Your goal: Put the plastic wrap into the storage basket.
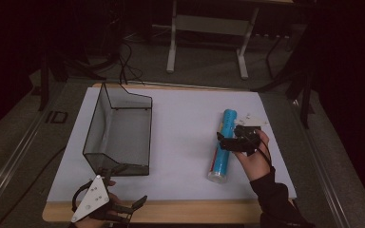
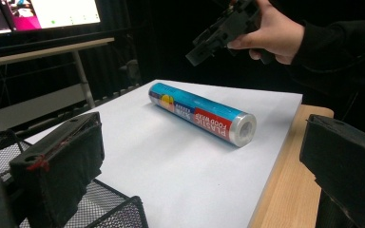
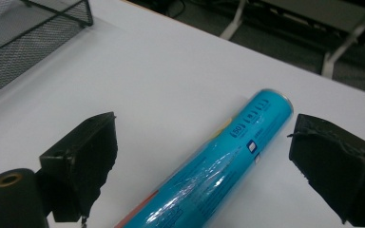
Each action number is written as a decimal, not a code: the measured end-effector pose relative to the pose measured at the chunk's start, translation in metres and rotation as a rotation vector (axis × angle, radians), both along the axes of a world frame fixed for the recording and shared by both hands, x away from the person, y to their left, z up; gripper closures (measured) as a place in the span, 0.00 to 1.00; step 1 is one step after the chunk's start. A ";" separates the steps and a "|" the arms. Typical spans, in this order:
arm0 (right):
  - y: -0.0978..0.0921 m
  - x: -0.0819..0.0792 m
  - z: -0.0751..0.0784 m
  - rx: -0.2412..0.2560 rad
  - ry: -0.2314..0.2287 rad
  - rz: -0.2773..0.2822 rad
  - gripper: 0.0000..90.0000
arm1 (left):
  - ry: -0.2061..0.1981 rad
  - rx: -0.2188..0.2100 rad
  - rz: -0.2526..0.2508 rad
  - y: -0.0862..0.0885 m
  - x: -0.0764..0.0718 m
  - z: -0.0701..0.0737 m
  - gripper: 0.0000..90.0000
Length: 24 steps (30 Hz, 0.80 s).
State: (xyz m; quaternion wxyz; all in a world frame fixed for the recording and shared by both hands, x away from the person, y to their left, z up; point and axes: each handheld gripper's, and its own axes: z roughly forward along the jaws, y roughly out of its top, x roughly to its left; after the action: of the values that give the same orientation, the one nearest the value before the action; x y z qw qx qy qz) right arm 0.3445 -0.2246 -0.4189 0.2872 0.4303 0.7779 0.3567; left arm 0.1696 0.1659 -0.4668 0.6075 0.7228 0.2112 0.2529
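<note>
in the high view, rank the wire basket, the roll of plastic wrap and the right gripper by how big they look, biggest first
1. wire basket
2. roll of plastic wrap
3. right gripper, partly hidden by the hand, so its place is unsure

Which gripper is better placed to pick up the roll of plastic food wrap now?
The right gripper: its open jaws already stand either side of the plastic food wrap roll. The left gripper sits far off at the table's near edge, beside the wire mesh basket.
</note>
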 end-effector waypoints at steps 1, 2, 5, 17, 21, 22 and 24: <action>0.000 0.003 -0.001 0.000 0.020 0.002 0.10 | 0.001 0.000 -0.001 0.000 0.000 0.000 0.02; 0.000 0.005 -0.001 -0.002 0.034 -0.003 0.10 | 0.001 0.000 -0.002 0.000 0.000 0.000 0.02; 0.001 0.012 -0.004 -0.001 0.095 -0.011 0.10 | 0.001 -0.001 -0.004 0.000 0.000 0.000 0.02; -0.009 0.039 -0.020 0.043 0.247 -0.091 0.16 | 0.001 0.004 -0.006 -0.001 0.001 0.000 0.02; -0.009 0.048 -0.026 0.054 0.304 -0.116 0.19 | 0.003 0.007 -0.007 -0.002 0.001 0.000 0.02; -0.009 0.051 -0.028 0.058 0.320 -0.126 0.19 | 0.003 0.008 -0.006 -0.002 0.001 0.000 0.02; -0.008 0.056 -0.031 0.058 0.365 -0.145 0.19 | 0.003 0.009 -0.006 -0.002 0.001 -0.001 0.02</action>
State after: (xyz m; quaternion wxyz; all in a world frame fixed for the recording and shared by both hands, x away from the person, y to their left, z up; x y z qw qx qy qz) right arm 0.4009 -0.2329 -0.4504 0.1537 0.5508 0.7734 0.2737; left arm 0.1709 0.1638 -0.4674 0.6049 0.7264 0.2088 0.2507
